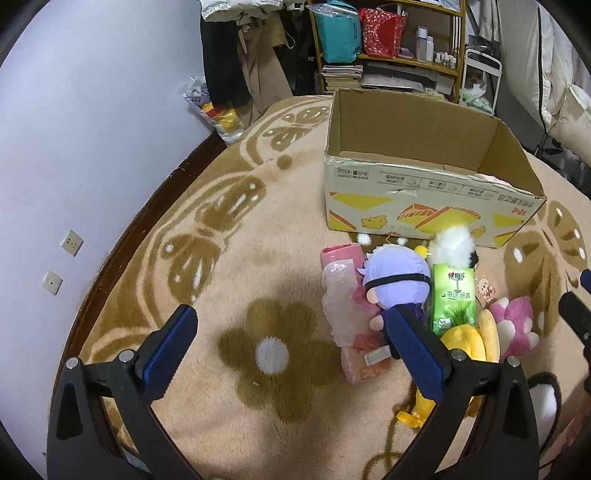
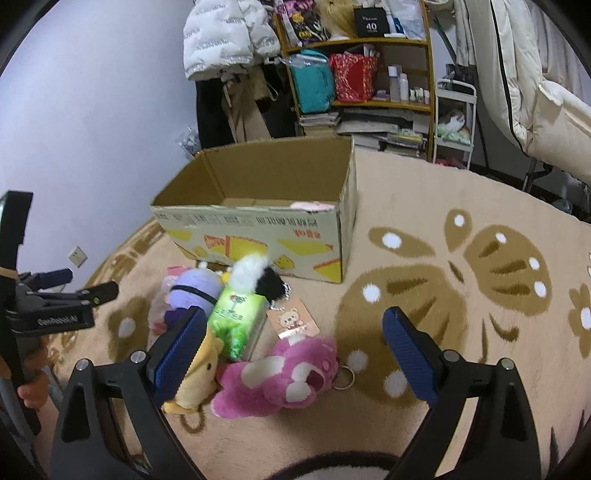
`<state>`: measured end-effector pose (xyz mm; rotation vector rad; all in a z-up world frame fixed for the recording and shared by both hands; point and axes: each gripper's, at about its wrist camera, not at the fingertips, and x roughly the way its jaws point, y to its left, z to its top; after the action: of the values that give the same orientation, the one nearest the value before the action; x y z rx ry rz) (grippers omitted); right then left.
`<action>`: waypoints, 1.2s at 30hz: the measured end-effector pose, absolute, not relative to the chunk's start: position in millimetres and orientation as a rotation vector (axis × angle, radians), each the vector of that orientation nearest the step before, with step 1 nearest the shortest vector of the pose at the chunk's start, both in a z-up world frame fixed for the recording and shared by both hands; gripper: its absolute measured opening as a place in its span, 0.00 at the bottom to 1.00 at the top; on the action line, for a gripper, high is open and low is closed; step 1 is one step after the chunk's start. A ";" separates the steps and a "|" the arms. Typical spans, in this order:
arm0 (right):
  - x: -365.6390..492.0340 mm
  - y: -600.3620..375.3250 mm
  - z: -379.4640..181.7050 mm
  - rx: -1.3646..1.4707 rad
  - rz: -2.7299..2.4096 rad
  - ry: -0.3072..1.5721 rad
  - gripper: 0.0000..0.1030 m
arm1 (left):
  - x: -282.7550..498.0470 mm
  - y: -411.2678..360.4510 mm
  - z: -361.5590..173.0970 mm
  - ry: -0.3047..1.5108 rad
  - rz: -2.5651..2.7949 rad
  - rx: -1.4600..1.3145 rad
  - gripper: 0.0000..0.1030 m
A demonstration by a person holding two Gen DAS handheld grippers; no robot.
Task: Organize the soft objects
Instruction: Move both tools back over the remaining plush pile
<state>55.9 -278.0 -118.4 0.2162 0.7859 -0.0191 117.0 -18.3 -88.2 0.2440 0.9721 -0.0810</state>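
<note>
A beige carpet (image 2: 461, 192) with brown butterfly and flower patterns covers the floor, running up to a pale lilac wall (image 1: 92, 110) that carries two socket plates (image 1: 72, 242). Behind it stands a wooden shelf unit (image 2: 428, 74) holding a teal bag (image 2: 312, 86), a red patterned bag (image 2: 352, 77), small bottles (image 2: 402, 86) and stacks of books (image 2: 319, 120). A white puffer jacket (image 2: 221, 33) hangs left of the shelf, with dark clothing (image 1: 221, 62) below it.
</note>
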 end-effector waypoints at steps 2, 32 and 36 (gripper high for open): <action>58.2 -278.6 -122.5 0.221 -0.022 0.799 0.97 | 120.5 -17.1 -89.5 0.977 -0.082 0.238 0.99; 90.8 -294.8 -184.7 0.314 -0.027 1.009 0.97 | 169.0 -12.6 -161.5 1.215 -0.084 0.155 0.99; 90.8 -295.0 -186.0 0.322 -0.025 1.012 0.97 | 171.9 -15.5 -165.5 1.225 -0.093 0.150 0.99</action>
<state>90.8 -295.0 -186.0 0.3222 1.0116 -0.0246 171.9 -15.5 -165.5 0.1501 1.2248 -0.0929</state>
